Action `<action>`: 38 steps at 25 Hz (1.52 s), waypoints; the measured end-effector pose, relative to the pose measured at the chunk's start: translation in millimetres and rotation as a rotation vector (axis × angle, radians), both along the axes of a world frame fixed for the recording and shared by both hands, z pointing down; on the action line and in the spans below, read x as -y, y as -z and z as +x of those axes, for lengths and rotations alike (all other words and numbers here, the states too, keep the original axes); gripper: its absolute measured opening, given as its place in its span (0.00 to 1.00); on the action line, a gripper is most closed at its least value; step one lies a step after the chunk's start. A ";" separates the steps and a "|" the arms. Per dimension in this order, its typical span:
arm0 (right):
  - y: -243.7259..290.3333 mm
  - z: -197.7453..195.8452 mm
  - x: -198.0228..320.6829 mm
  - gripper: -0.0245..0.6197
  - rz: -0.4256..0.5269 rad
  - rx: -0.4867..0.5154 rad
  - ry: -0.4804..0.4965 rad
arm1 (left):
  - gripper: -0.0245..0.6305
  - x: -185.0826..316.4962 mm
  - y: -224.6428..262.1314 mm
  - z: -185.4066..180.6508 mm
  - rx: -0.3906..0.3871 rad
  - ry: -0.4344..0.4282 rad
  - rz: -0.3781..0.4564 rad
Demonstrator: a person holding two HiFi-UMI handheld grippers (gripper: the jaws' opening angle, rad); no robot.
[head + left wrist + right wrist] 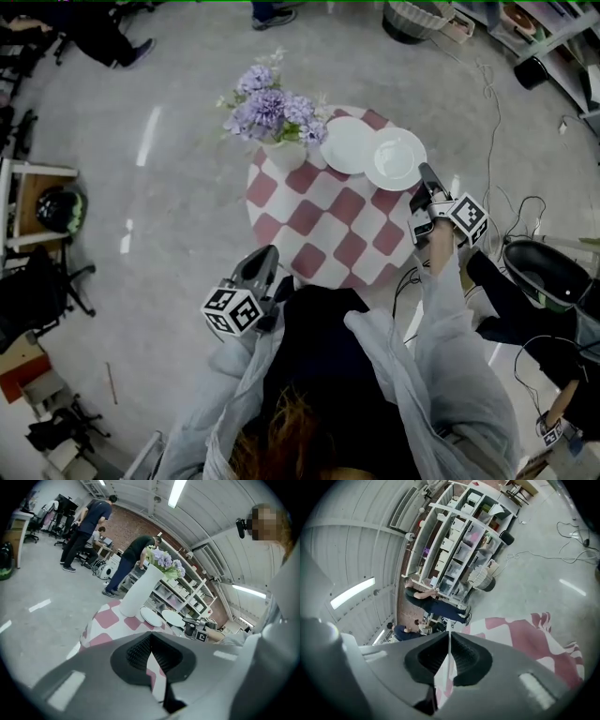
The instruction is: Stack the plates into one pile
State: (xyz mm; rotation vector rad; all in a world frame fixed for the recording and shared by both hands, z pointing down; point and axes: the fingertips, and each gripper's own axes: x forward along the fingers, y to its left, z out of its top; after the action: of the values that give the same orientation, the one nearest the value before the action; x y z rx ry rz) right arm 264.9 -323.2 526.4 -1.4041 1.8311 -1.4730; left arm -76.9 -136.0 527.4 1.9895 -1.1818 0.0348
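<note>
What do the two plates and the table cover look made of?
Plates: probably glazed ceramic, though plastic is possible; plain white, smooth, with a faint sheen and raised rims.
Table cover: looks like cloth; matte red-and-white checks, its edge hanging in folds.

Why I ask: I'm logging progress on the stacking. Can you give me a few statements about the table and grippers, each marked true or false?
1. The left plate and right plate lie side by side, not in one pile. True.
2. The right gripper holds a plate. False: it is shut with nothing in it, beside the right plate.
3. A vase with purple flowers stands on the table. True.
4. The tablecloth is plain blue. False: it is checked red and white.
5. The left gripper hangs over the plates. False: it is at the table's near edge by the person's body, far from both plates.
</note>
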 end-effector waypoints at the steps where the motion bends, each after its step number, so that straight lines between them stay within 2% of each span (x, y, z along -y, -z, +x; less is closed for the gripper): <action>1: -2.3 -7.7 3.9 0.06 -0.006 0.002 0.017 | 0.05 -3.1 -0.3 -4.8 0.002 0.021 -0.002; 12: -38.5 -80.8 45.6 0.06 -0.067 0.012 0.130 | 0.05 -32.4 -9.7 -51.9 0.018 0.198 -0.037; 19: -61.8 -98.6 62.0 0.06 -0.097 -0.032 0.140 | 0.05 -40.3 -11.1 -64.0 0.013 0.266 -0.049; 21: -68.2 -96.8 63.1 0.06 -0.099 -0.108 0.152 | 0.05 -41.6 -11.0 -66.8 0.017 0.275 -0.057; 25: -83.0 -89.4 61.5 0.10 -0.118 -0.359 0.192 | 0.05 -43.5 -15.2 -71.2 0.020 0.286 -0.065; 36: -92.7 -82.9 68.5 0.14 -0.137 -0.813 0.222 | 0.05 -29.7 -12.4 -60.2 0.027 0.235 -0.054; 37: -93.0 -82.9 68.9 0.18 -0.137 -0.838 0.226 | 0.05 -29.3 -12.2 -60.3 0.027 0.234 -0.054; 38: -93.0 -83.0 69.1 0.31 -0.136 -0.848 0.229 | 0.05 -28.9 -12.2 -60.6 0.027 0.233 -0.053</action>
State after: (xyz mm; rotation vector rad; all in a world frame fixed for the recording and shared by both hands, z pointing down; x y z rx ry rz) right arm 181.9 -392.3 619.4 -2.1734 2.4734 -1.1919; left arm -137.5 -107.1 539.5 1.7995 -1.4084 -0.0254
